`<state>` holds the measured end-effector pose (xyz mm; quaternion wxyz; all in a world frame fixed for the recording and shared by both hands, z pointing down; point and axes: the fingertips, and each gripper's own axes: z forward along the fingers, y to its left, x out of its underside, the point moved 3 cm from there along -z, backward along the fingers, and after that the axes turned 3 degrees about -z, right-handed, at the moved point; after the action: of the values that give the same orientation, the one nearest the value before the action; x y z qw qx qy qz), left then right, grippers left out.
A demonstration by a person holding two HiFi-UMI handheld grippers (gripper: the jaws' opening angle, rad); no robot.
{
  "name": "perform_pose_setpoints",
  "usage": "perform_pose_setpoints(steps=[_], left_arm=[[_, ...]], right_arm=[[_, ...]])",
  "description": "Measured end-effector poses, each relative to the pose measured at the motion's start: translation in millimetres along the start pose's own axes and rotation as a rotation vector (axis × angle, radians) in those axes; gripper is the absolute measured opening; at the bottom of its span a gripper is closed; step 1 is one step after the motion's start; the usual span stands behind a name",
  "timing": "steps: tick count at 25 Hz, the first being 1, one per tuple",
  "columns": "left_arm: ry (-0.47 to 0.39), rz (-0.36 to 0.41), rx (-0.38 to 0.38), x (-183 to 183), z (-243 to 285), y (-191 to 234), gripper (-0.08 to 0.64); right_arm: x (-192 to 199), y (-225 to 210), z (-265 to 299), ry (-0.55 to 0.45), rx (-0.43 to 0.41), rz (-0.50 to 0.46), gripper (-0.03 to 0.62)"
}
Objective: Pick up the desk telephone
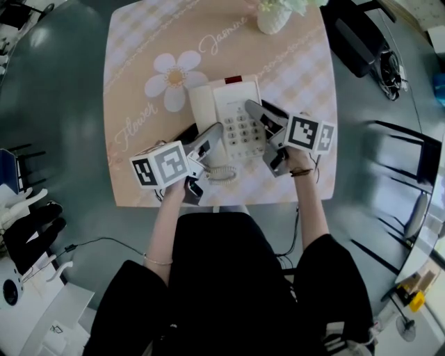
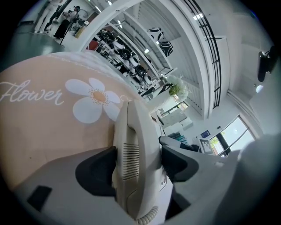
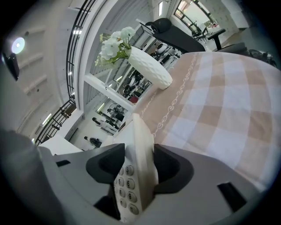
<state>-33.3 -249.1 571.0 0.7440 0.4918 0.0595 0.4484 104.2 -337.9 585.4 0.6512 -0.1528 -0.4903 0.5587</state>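
A white desk telephone (image 1: 235, 118) with a grey keypad lies on the peach flower-print table (image 1: 139, 83). Its handset (image 1: 201, 108) rests along the left side of the base. My left gripper (image 1: 211, 135) is shut on the handset (image 2: 131, 145); in the left gripper view both dark pads press its sides, at the left gripper (image 2: 138, 163). My right gripper (image 1: 263, 115) straddles the base's right edge. In the right gripper view the tilted base (image 3: 140, 134) with its number keys sits between the pads of the right gripper (image 3: 137, 169), which touch it.
A white vase (image 1: 273, 17) of flowers stands at the table's far edge, also seen as the vase (image 3: 149, 66). The coiled cord (image 1: 221, 172) hangs near the front edge. A black chair (image 1: 358, 38) stands at the far right, beside cables on the floor.
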Motion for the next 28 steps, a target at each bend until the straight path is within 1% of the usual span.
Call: perform_pose_setpoints(steps=[12,22,28], left_arm=[[0.021,-0.009,-0.051,-1.6,1.8,-0.7,0.307],[0.037,-0.012,-0.066,1.0,-8.0,-8.4,0.305],[0.028,0.017,-0.055,-4.6,-17.9,-20.5,0.304]], right_arm=[[-0.6,1.7,-2.5,-0.021,0.053,0.005,0.186],[6.3,10.4,-16.5,-0.045,0.085,0.031,0.184],[1.6,23.8,-25.7,-0.077,0.082,0.026,0.184]])
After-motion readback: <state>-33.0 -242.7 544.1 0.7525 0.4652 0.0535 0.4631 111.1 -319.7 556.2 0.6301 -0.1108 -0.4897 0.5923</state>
